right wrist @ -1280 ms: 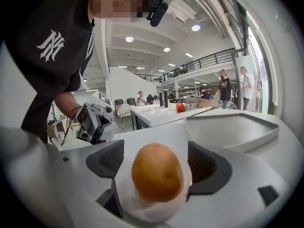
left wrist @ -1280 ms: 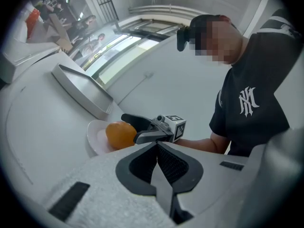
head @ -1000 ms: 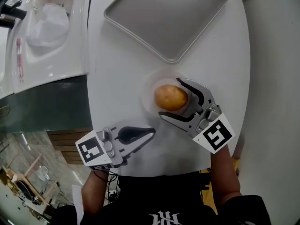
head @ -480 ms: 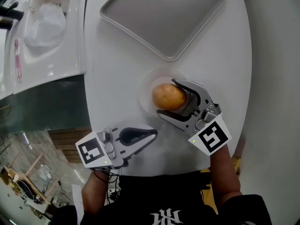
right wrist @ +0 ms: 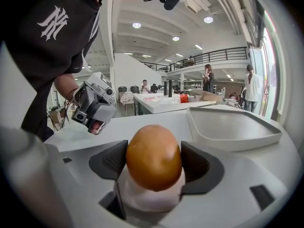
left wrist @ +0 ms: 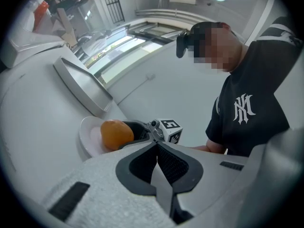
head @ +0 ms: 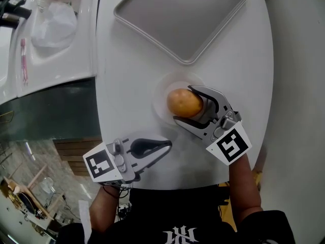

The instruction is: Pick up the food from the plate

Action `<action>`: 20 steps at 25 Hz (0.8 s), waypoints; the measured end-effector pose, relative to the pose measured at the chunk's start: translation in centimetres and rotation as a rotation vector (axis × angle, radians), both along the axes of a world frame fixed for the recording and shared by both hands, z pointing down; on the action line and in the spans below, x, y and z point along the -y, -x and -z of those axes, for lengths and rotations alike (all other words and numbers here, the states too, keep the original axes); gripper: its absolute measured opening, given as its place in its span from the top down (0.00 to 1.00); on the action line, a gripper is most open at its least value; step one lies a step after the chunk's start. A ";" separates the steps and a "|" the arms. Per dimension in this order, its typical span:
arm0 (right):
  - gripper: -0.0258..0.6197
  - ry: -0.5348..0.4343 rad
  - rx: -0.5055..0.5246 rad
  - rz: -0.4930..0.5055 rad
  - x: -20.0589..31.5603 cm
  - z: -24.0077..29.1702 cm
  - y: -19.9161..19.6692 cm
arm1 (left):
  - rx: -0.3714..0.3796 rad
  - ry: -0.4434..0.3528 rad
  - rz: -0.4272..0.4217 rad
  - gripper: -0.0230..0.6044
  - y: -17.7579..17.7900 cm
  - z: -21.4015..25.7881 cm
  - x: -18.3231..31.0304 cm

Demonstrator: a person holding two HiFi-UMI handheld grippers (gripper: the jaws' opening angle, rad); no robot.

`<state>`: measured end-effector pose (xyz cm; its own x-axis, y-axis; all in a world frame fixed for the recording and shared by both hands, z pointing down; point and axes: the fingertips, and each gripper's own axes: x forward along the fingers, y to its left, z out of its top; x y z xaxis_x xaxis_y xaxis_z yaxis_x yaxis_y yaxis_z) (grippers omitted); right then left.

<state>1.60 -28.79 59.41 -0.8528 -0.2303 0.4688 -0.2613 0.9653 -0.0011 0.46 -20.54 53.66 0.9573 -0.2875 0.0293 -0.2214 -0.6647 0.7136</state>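
A white round bench fills the head view, seen from steeply above, with a large empty grey tray at its far side, likely the place where picked food is to go. Near the middle of the bench sits a small white plate, close to the person, so both arms reach it easily. The right gripper comes in low from the person's side, its two fingers set around the plate's contents, one on each side. They stand wide and are closing, probably to take the food by its broadest part. The right gripper view shows the dark pads right at the sides of the food. Whether they press it yet cannot be told, and the food looks to be sitting on the plate, so the lift appears not yet begun. The left gripper lies at the near edge of the bench, beside the plate but apart from it, its fingers pressed together on nothing. It seems parked there to stay out of the way. The food is a single rounded, golden-brown piece, smooth-skinned, sitting toward the plate's right side between the right gripper's fingers.
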 end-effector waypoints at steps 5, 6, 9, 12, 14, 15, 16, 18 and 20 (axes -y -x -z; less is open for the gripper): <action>0.43 -0.018 0.002 -0.007 -0.2 0.3 0.0 | 0.009 -0.004 0.025 0.95 0.7 0.2 -0.7; 0.43 -0.021 0.001 -0.009 -0.5 0.6 0.0 | 0.010 -0.004 0.032 0.95 0.9 0.4 -1.1; 0.43 -0.042 -0.010 -0.010 -1.7 2.2 0.0 | 0.005 -0.023 0.058 0.95 1.6 1.5 -2.4; 0.43 -0.075 -0.021 -0.014 -3.3 4.2 0.0 | 0.021 -0.062 0.074 0.95 2.3 2.4 -4.3; 0.43 -0.098 -0.028 -0.018 -4.7 6.0 0.1 | 0.039 -0.071 0.076 0.95 2.8 2.9 -5.9; 0.43 -0.107 -0.027 -0.020 -5.6 7.0 0.2 | 0.044 -0.074 0.080 0.95 3.0 3.3 -6.8; 0.43 -0.116 -0.023 -0.022 -6.6 8.1 0.4 | 0.048 -0.079 0.084 0.95 3.3 3.9 -7.7; 0.43 -0.130 -0.005 -0.035 -8.6 10.4 0.4 | 0.054 -0.100 0.089 0.95 3.7 5.0 -9.4; 0.43 -0.133 0.026 -0.072 -10.2 12.7 0.3 | 0.058 -0.136 0.087 0.95 4.0 6.3 -10.6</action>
<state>1.34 -18.55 46.70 -0.8432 -0.3500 0.4080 -0.3314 0.9361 0.1181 -3.59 -9.93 47.33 0.9265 -0.3742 0.0389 -0.3205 -0.7309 0.6025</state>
